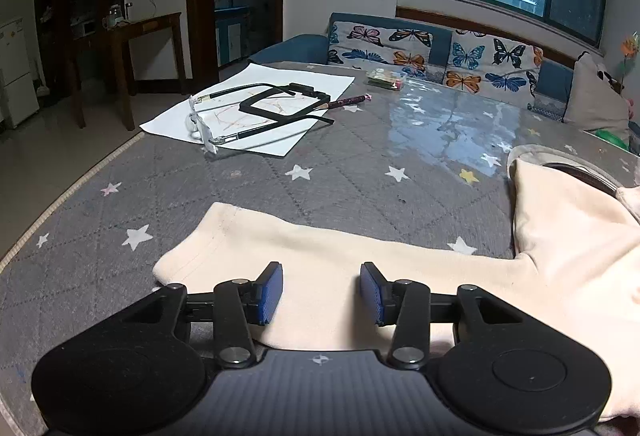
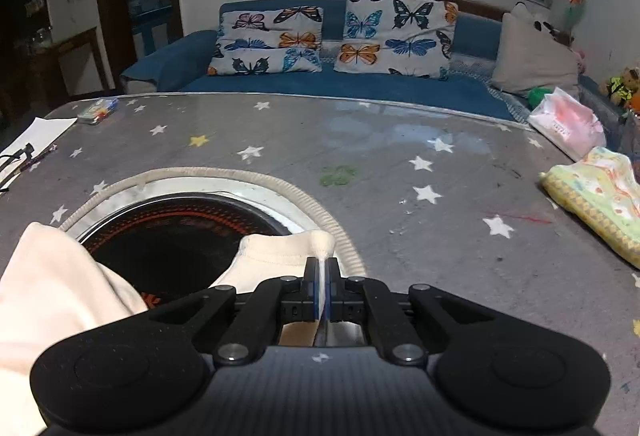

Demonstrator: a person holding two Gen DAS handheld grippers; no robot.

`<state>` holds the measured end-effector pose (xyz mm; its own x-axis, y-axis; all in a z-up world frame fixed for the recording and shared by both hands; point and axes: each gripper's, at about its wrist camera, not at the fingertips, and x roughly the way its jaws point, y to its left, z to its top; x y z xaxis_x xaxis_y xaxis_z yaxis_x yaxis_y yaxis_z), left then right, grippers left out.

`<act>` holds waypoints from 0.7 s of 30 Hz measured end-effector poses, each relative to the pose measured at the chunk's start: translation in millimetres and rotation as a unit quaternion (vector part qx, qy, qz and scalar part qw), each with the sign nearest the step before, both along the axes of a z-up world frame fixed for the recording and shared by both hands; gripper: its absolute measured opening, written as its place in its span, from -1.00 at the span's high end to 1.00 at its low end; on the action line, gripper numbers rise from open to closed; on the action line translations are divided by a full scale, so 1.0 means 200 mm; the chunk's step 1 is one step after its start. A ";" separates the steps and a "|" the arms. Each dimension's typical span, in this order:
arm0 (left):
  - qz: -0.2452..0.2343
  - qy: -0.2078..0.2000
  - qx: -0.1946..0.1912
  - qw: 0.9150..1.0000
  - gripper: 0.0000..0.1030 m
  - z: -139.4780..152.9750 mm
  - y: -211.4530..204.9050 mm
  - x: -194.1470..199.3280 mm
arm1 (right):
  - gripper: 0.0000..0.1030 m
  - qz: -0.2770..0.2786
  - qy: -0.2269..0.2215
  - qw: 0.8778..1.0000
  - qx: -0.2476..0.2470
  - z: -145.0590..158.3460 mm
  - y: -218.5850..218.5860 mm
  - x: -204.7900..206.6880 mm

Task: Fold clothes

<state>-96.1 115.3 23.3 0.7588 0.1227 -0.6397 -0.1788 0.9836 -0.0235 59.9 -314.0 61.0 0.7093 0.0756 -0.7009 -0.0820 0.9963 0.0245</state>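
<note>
Clear box (image 1: 386,78): seen at 12 o'clock on the far side of the table; small colourful items are held inside, too small to be told apart.
Table opening (image 2: 176,232): a round recess, rimmed in beige trim, is set into the star-patterned grey table cover (image 2: 400,196); a dark heater plate with orange rings is seen in it, partly covered by cloth.
Left gripper (image 1: 321,292): the blue pads (image 1: 269,292) are held well apart, with nothing between them; they are poised just over a sleeve of the cream garment (image 1: 360,268).
Right gripper (image 2: 321,292): the jaws are pressed together on a hemmed edge of the cream garment (image 2: 280,256), at 6 o'clock of the recess.
Cream garment: spread on the table, one sleeve stretched towards 9 o'clock in the left wrist view.
Paper sheet (image 1: 328,84): at 11 o'clock, with spectacles (image 1: 256,116) and a pencil (image 1: 346,101) laid on it.
</note>
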 end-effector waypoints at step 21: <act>-0.006 0.001 0.009 1.000 0.04 0.00 -0.01 0.01 | 0.86 0.007 0.015 1.000 -0.013 -0.10 0.06 0.06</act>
<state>-94.7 113.5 22.6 0.7592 0.1255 -0.6386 -0.1676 0.9858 -0.0055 71.7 -301.5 40.3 0.6870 0.0673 -0.7235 -0.0964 0.9953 0.0011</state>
